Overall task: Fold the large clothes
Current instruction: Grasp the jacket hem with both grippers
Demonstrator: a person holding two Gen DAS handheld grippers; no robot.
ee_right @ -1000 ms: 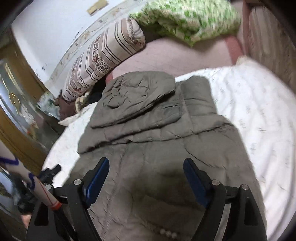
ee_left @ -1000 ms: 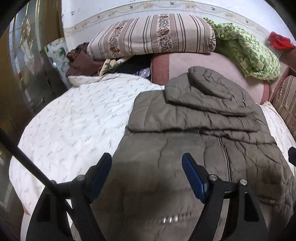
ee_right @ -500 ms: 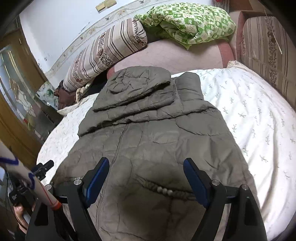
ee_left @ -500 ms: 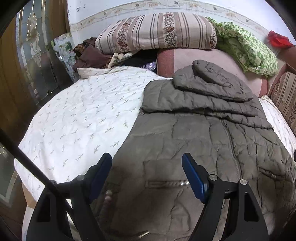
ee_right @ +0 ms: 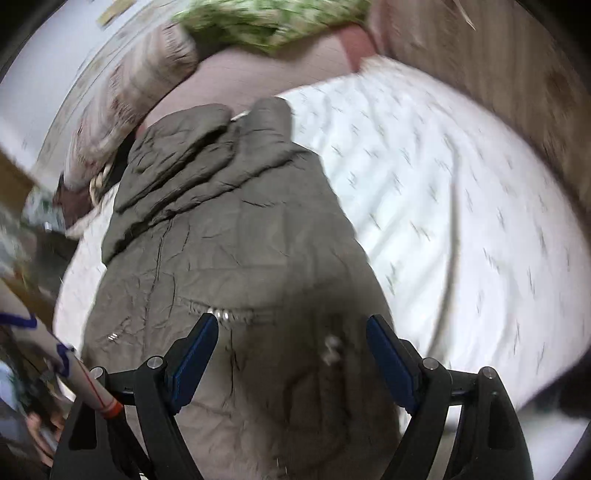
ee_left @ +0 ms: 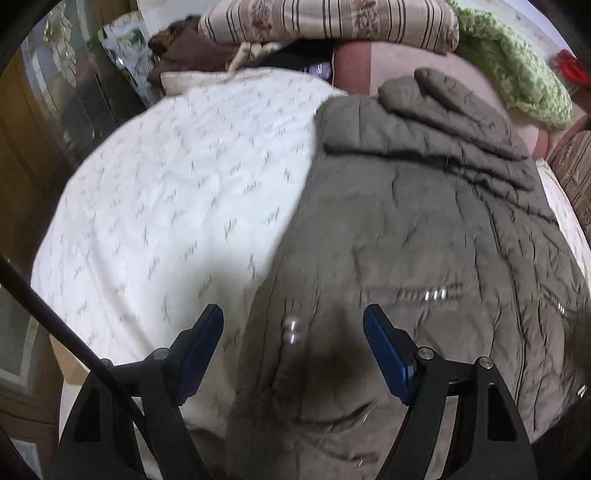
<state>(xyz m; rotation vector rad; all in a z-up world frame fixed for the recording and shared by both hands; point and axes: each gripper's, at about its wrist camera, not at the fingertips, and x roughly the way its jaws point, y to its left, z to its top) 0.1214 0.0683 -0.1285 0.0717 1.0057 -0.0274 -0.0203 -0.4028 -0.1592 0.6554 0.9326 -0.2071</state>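
**Coat flat on the bed, both grippers wide and empty above its lower part**

A grey-brown quilted coat [ee_left: 424,229] lies spread along the bed [ee_left: 177,192], hood [ee_left: 443,96] toward the head end, hem toward the near edge. Its sleeves are folded across the chest, just below the hood. The white bed cover with small grey sprigs shows bare on both sides of the coat, a broad stretch on each.

The left gripper [ee_left: 293,332] hangs over the coat's left edge near the hem, jaws wide with nothing between them; one finger is over the white cover, the other over the coat. Two shiny snaps [ee_left: 291,330] sit on the fabric between the fingers, and a pocket zip [ee_left: 424,295] lies just beyond.

The right gripper [ee_right: 291,336] hangs over the coat's lower right part, jaws also wide and empty. A pocket zip [ee_right: 229,315] runs just past its left finger. This view is blurred.

At the head end a striped pillow [ee_left: 332,18] lies on a pink one [ee_left: 391,62], with a green-patterned quilt [ee_left: 517,85] beside it and brown clothes [ee_left: 184,55] heaped at the corner. A striped headboard or cushion [ee_right: 498,74] runs along the bed's right edge. A sleeve [ee_right: 55,354] shows at the lower left of the right view. Nothing lies on the coat.
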